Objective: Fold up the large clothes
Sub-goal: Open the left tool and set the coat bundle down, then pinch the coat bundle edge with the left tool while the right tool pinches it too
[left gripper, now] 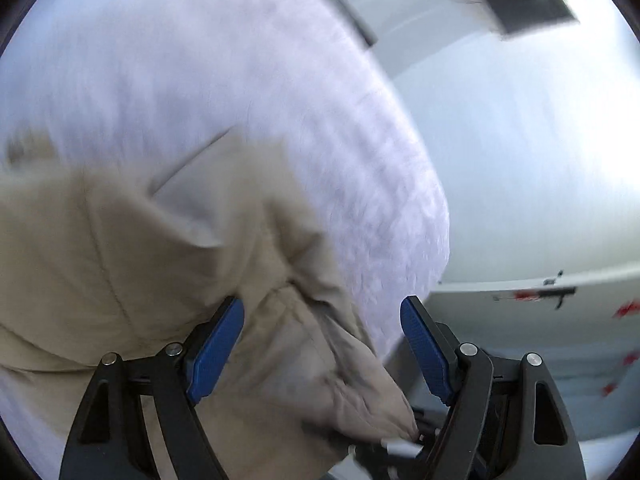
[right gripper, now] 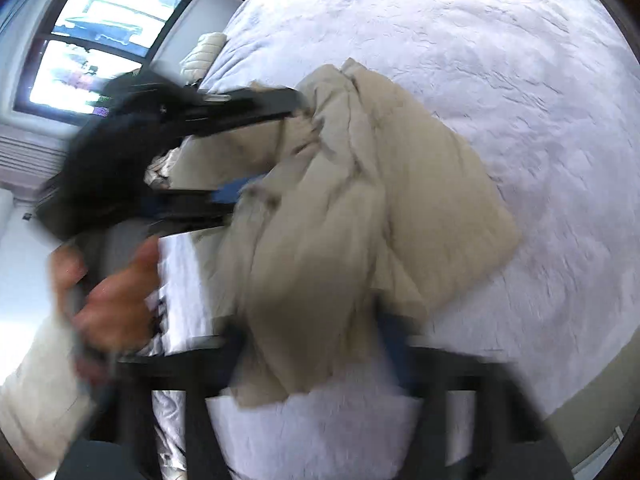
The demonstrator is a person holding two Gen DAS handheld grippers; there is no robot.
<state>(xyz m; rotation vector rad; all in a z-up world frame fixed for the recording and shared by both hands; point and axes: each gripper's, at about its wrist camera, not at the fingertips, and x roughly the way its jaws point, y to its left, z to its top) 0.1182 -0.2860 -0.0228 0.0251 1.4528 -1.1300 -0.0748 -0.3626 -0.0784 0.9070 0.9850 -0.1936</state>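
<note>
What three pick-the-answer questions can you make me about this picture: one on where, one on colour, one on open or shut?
1. Where is the beige garment? A on the pale purple bed cover; B on the floor; C over a chair.
2. What colour are the pads of the left claw? A red; B blue; C green.
3. How is the left claw? A shut tight; B holding a cup; C open.
Answers: 1 A, the fuzzy cover spreads round it. 2 B, both pads show blue. 3 C, a wide gap parts the pads.
</note>
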